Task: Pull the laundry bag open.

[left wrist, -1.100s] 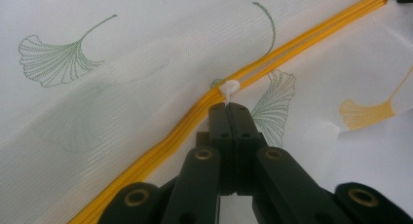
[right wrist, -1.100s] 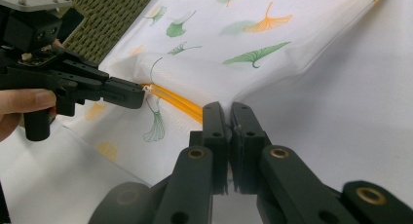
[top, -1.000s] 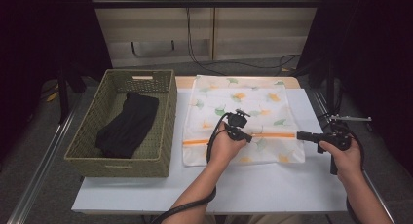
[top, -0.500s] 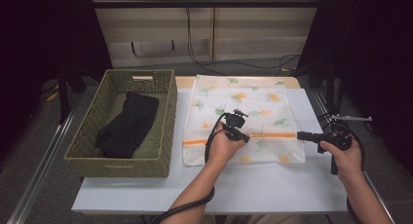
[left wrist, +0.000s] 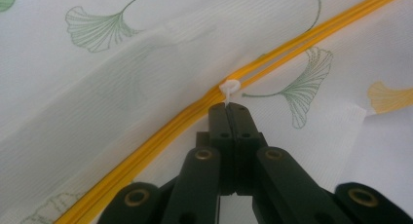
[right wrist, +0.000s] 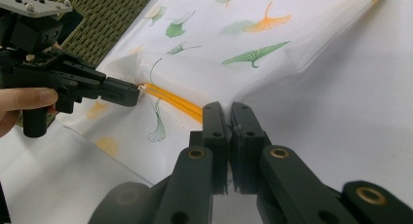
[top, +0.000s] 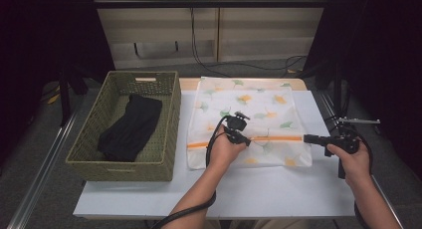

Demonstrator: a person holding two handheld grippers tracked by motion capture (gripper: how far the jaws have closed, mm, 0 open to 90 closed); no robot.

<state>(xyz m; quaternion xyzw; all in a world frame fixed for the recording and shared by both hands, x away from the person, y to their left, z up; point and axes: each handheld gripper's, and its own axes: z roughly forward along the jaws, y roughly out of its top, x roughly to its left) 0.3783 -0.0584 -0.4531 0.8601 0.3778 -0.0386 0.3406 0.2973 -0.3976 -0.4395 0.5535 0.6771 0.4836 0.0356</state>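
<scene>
Left gripper (left wrist: 228, 104) was pressed together on the small white zipper pull (left wrist: 229, 86), and over the last second it had barely crept along the orange zipper (left wrist: 146, 141) toward the basket side. Right gripper (right wrist: 229, 107) had not budged; its jaws pinched the mesh bag (top: 249, 97) at the zipper's far end, keeping it taut. So I judged the slide was only just starting, and I could not tell whether any stretch of the zipper stood open yet.

That bag, printed with ginkgo leaves, lay flat on the white table (top: 278, 189) between my hands. Just beside it stood the woven basket (top: 169, 119) with a black garment (top: 130, 127) inside. Nothing blocked the zipper's line, though loose wrinkled fabric near the pull could snag.
</scene>
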